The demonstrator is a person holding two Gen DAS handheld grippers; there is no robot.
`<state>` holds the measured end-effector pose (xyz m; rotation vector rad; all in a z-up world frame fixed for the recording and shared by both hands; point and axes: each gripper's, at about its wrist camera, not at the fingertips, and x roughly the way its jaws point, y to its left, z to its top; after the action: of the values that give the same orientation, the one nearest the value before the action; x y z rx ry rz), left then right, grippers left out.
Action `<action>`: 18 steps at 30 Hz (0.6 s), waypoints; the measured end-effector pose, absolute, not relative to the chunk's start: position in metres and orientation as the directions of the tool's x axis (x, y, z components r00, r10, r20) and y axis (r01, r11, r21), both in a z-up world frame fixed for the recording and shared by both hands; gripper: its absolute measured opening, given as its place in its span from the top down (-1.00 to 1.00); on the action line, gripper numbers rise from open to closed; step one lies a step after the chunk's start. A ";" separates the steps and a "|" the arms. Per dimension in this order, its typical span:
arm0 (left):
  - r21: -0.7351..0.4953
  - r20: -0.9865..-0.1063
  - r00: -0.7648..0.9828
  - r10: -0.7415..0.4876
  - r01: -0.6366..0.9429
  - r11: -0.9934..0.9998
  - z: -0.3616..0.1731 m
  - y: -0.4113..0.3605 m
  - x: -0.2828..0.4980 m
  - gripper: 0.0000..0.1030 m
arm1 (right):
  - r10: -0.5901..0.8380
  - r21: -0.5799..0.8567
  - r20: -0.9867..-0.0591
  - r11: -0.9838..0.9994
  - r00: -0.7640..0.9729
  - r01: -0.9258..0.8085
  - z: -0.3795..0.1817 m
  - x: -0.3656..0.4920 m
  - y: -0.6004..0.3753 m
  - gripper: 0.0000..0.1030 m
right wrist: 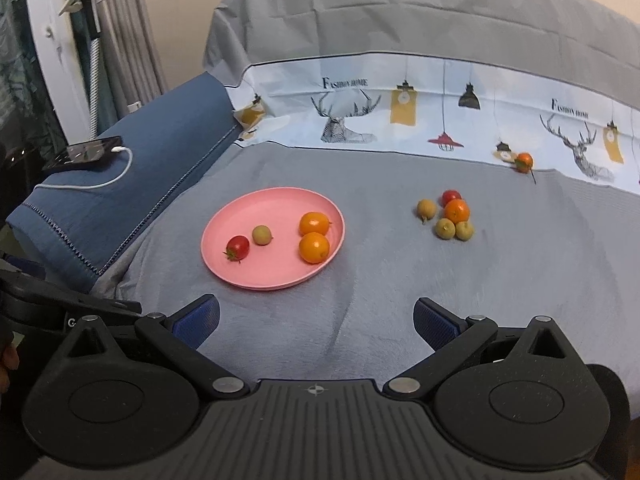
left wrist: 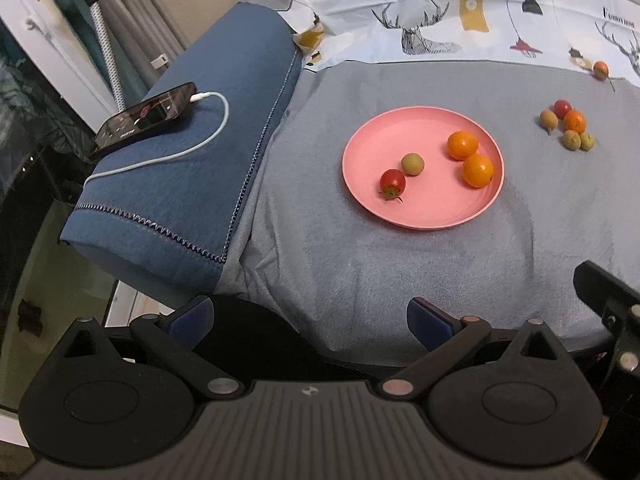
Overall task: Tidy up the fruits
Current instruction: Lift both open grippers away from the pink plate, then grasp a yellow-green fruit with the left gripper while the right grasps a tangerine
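A pink plate [right wrist: 240,276] sits on the grey blanket [right wrist: 360,320], toward its left edge where the blue folded cover [right wrist: 132,184] begins. The plate holds four fruits: a red cherry tomato [right wrist: 238,247] near the plate's left rim, its green stem end turned toward the near-left rim; a small yellow-green fruit [right wrist: 262,235] just beside it; and two oranges [right wrist: 314,247] touching each other on the right half, one behind the other. The round fruits show no long axis (only the tomato's stem gives it a direction). Well apart from the plate, toward the blanket's right edge, lies a loose cluster [right wrist: 450,216]: one red tomato at the back, one orange in the middle, and three yellow-green fruits around them. A lone small orange fruit [right wrist: 524,162] rests at the far edge, against the printed deer-pattern sheet [right wrist: 400,120]. The left gripper [left wrist: 310,316] hangs over the blanket's near edge with its jaws spread wide and nothing between them; the right gripper [right wrist: 318,318] likewise stands wide apart and empty. A phone [left wrist: 146,118] on a white cable lies on the blue cover.
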<state>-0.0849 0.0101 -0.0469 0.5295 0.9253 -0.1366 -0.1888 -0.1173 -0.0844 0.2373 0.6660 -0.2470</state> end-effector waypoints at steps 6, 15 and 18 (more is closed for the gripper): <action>0.412 -0.785 0.607 0.127 0.358 0.838 -0.053 -0.011 -0.073 -1.00 | -0.167 0.175 -0.656 0.915 0.736 0.364 -0.099 -0.182 -0.143 -0.98; 0.444 -0.778 0.621 0.093 0.440 0.781 -0.061 -0.068 -0.048 -1.00 | -0.305 0.146 -0.653 0.848 0.694 0.510 -0.123 -0.169 -0.206 -0.98; 0.403 -0.803 0.595 0.034 0.500 0.767 -0.064 -0.100 -0.033 -1.00 | -0.375 0.130 -0.649 0.803 0.662 0.582 -0.137 -0.162 -0.237 -0.98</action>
<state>-0.0333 -0.1003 -0.0636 0.6605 0.9055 -0.2943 -0.1616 -0.2370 -0.1367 0.3435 0.6480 -0.5529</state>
